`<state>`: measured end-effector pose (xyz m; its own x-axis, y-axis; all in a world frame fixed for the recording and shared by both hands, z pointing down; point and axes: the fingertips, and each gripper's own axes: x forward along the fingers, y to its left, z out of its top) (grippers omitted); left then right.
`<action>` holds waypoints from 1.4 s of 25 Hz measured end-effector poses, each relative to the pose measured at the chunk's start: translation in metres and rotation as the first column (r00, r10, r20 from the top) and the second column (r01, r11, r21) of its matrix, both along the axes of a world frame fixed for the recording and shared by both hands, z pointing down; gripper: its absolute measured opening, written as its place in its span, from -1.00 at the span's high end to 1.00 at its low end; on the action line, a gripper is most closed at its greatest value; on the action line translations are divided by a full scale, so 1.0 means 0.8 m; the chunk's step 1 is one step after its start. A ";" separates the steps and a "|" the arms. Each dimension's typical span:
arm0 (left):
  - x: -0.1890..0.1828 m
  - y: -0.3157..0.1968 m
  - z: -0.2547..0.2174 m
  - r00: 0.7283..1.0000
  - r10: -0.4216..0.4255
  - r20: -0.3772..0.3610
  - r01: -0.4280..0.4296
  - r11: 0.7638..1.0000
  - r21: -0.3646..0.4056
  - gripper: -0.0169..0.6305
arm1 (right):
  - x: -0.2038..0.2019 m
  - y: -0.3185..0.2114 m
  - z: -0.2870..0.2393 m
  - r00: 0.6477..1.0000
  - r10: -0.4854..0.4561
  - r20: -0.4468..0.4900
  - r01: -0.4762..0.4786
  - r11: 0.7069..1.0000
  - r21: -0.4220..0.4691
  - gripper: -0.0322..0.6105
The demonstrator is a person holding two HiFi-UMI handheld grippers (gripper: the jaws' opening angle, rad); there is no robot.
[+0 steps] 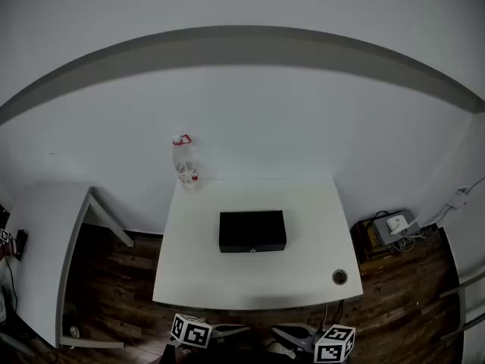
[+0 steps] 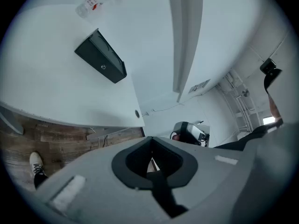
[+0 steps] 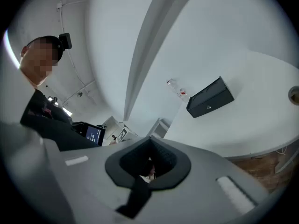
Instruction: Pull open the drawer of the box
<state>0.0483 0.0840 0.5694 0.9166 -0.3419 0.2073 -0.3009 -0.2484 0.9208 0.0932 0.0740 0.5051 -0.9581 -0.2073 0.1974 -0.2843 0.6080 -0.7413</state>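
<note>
- The black box (image 1: 252,230) lies near the middle of the white table (image 1: 204,279), its long side toward the person.
- Its drawer (image 1: 252,246) is shut, the front flush with the box and facing the near edge, with a small round knob (image 1: 252,250) at its middle.
- A clear plastic bottle (image 1: 185,165) with a red cap stands at the table's far left corner, well apart from the box.
- A round cable hole (image 1: 339,277) sits in the near right corner.
- The left gripper (image 2: 151,163) has its jaws together with nothing between them. It hangs off the table's near edge, well short of the box.
- The right gripper (image 3: 148,164) is likewise closed and empty, just beside the left one, with the box far ahead.
- Dark wood floor (image 1: 114,279) surrounds the table, and a second white table (image 1: 42,233) stands to the left.
</note>
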 end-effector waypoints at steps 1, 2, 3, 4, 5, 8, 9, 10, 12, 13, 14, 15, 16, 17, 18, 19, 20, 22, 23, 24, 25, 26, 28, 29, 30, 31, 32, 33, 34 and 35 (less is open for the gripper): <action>0.001 -0.001 -0.001 1.000 0.002 -0.002 -0.002 1.000 0.000 0.93 | 0.000 -0.001 -0.001 1.000 0.002 0.000 -0.002 1.000 0.000 0.89; 0.002 -0.001 -0.002 1.000 0.004 -0.002 -0.004 1.000 0.001 0.93 | 0.001 -0.002 -0.002 1.000 0.004 0.001 -0.004 1.000 0.000 0.89; 0.002 -0.002 -0.003 1.000 0.004 -0.001 -0.004 1.000 0.003 0.93 | 0.001 -0.004 -0.003 1.000 0.008 0.001 -0.008 1.000 -0.001 0.89; 0.001 -0.003 -0.003 1.000 0.004 0.001 -0.004 1.000 0.004 0.93 | 0.000 -0.005 -0.004 1.000 0.011 0.001 -0.011 1.000 -0.001 0.89; 0.000 -0.004 -0.003 1.000 0.004 0.004 -0.004 1.000 0.003 0.93 | 0.000 -0.006 -0.004 1.000 0.011 0.001 -0.011 1.000 -0.001 0.89; -0.003 -0.006 0.000 1.000 0.004 0.006 -0.004 1.000 0.000 0.93 | -0.003 -0.007 -0.002 1.000 0.002 -0.001 -0.002 1.000 0.000 0.89; -0.003 -0.006 0.000 1.000 0.004 0.006 -0.004 1.000 -0.001 0.93 | -0.003 -0.007 -0.001 1.000 0.001 -0.002 -0.001 1.000 0.000 0.89; -0.003 -0.006 0.000 1.000 0.005 0.006 -0.005 1.000 -0.001 0.93 | -0.004 -0.007 -0.001 1.000 0.001 -0.002 -0.001 1.000 0.000 0.89; -0.004 -0.006 0.000 1.000 0.006 0.008 -0.006 1.000 -0.002 0.93 | -0.005 -0.007 -0.001 1.000 0.002 -0.002 -0.002 1.000 0.001 0.89; -0.004 -0.006 0.000 1.000 0.006 0.008 -0.005 1.000 -0.003 0.93 | -0.006 -0.008 -0.002 1.000 0.002 -0.003 -0.002 1.000 0.002 0.89; -0.005 -0.006 0.000 1.000 0.006 0.007 -0.006 1.000 -0.005 0.93 | -0.007 -0.008 -0.003 1.000 0.002 -0.003 -0.002 1.000 0.003 0.89; -0.005 -0.007 0.000 1.000 0.007 0.003 -0.007 1.000 -0.009 0.93 | -0.008 -0.009 -0.003 1.000 -0.001 -0.003 0.001 1.000 0.004 0.89; -0.005 -0.006 0.000 1.000 0.009 -0.003 -0.009 1.000 -0.013 0.93 | -0.009 -0.009 -0.002 1.000 -0.004 -0.001 0.004 1.000 0.005 0.89; -0.004 -0.006 0.001 1.000 0.011 -0.010 -0.011 1.000 -0.019 0.93 | -0.009 -0.009 -0.002 1.000 -0.005 0.003 0.005 1.000 0.005 0.89; -0.005 -0.007 0.001 1.000 0.013 -0.013 -0.013 1.000 -0.021 0.93 | -0.009 -0.011 -0.002 1.000 0.000 0.006 0.000 1.000 0.003 0.89; -0.006 -0.009 0.001 1.000 0.013 -0.010 -0.013 1.000 -0.020 0.93 | -0.008 -0.014 0.000 1.000 0.010 0.003 -0.010 1.000 -0.004 0.89; -0.009 -0.011 0.001 1.000 0.014 -0.004 -0.014 1.000 -0.017 0.93 | -0.006 -0.017 0.004 1.000 0.026 -0.008 -0.027 1.000 -0.014 0.89; -0.020 -0.021 0.005 0.999 0.017 0.032 -0.017 1.000 -0.003 0.93 | -0.003 -0.029 0.015 0.997 0.068 -0.046 -0.069 0.997 -0.028 0.88; -0.031 -0.030 0.009 0.997 0.017 0.070 -0.018 1.000 0.013 0.93 | -0.003 -0.037 0.023 0.993 0.088 -0.077 -0.091 0.996 -0.025 0.88; -0.045 -0.045 0.013 0.992 0.016 0.122 -0.021 0.999 0.039 0.93 | -0.006 -0.047 0.033 0.987 0.108 -0.119 -0.110 0.994 -0.015 0.86; -0.062 -0.064 0.015 0.983 0.013 0.185 -0.027 0.997 0.074 0.93 | -0.011 -0.060 0.045 0.977 0.129 -0.172 -0.130 0.991 0.001 0.72; -0.080 -0.087 0.015 0.966 0.009 0.259 -0.040 0.992 0.116 0.93 | -0.017 -0.077 0.059 0.960 0.153 -0.235 -0.151 0.988 0.024 0.66; -0.115 -0.141 0.013 0.906 -0.007 0.423 -0.090 0.974 0.209 0.93 | -0.028 -0.116 0.088 0.907 0.203 -0.369 -0.182 0.979 0.090 0.65; -0.129 -0.170 0.011 0.865 -0.018 0.501 -0.126 0.960 0.251 0.93 | -0.034 -0.136 0.102 0.876 0.225 -0.427 -0.191 0.974 0.123 0.64; -0.141 -0.198 0.009 0.822 -0.029 0.569 -0.164 0.944 0.285 0.93 | -0.041 -0.156 0.115 0.845 0.244 -0.476 -0.197 0.969 0.148 0.64; -0.150 -0.225 0.007 0.778 -0.041 0.627 -0.203 0.928 0.312 0.93 | -0.048 -0.176 0.128 0.818 0.261 -0.513 -0.206 0.965 0.162 0.63; -0.156 -0.252 0.005 0.736 -0.050 0.675 -0.243 0.911 0.332 0.93 | -0.056 -0.195 0.139 0.793 0.278 -0.542 -0.222 0.960 0.169 0.63; -0.161 -0.277 0.004 0.694 -0.057 0.718 -0.284 0.895 0.345 0.93 | -0.063 -0.215 0.149 0.769 0.298 -0.566 -0.243 0.955 0.172 0.63; -0.165 -0.299 0.006 0.649 -0.060 0.759 -0.327 0.878 0.349 0.93 | -0.068 -0.234 0.158 0.744 0.318 -0.587 -0.265 0.948 0.177 0.61; -0.169 -0.319 0.012 0.599 -0.060 0.798 -0.373 0.862 0.344 0.93 | -0.072 -0.251 0.166 0.721 0.338 -0.605 -0.286 0.940 0.184 0.56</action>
